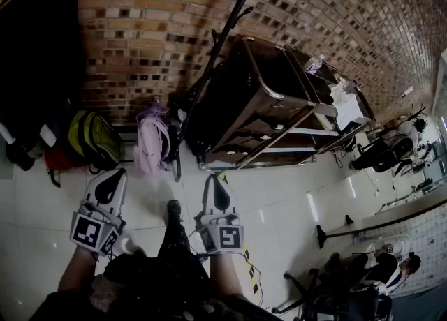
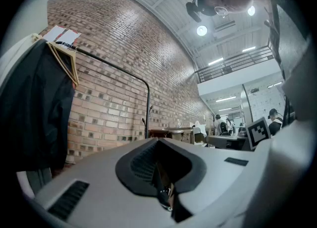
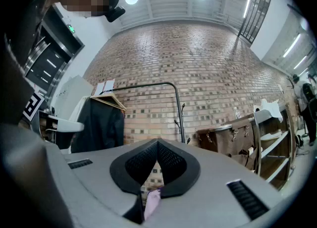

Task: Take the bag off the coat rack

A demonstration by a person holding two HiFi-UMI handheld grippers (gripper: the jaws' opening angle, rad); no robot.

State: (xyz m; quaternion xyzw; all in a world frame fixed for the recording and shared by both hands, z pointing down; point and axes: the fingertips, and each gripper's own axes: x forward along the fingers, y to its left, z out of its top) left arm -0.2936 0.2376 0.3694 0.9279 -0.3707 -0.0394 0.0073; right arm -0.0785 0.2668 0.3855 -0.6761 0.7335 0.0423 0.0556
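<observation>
Left gripper (image 1: 119, 174): it is held low, and its jaws are seen pressed together in the left gripper view, with nothing between them.
Right gripper (image 1: 215, 177): its jaws are likewise brought fully together. A sliver of lilac is seen through the hollow behind the pads, but nothing is gripped.
Lilac bag (image 1: 150, 144): it is hung low against the coat rack (image 1: 220, 40), ahead of both grippers and between their lines of aim.
Bearing from left gripper: the bag is found ahead and a little to the right.
Bearing from right gripper: the bag is found ahead and clearly to the left, apart from the tips.
Nearer gripper: the left one is judged nearer, though neither is touching the bag.
Long axis: the bag is hung upright, top loop uppermost; which hook carries it cannot be made out.
Step in hand: the approach is judged not yet begun, since both sets of jaws would first have to be opened.
Other items: a green and yellow bag (image 1: 94, 138) is seen further to the left of the left gripper, under a dark coat (image 1: 35, 47).
</observation>
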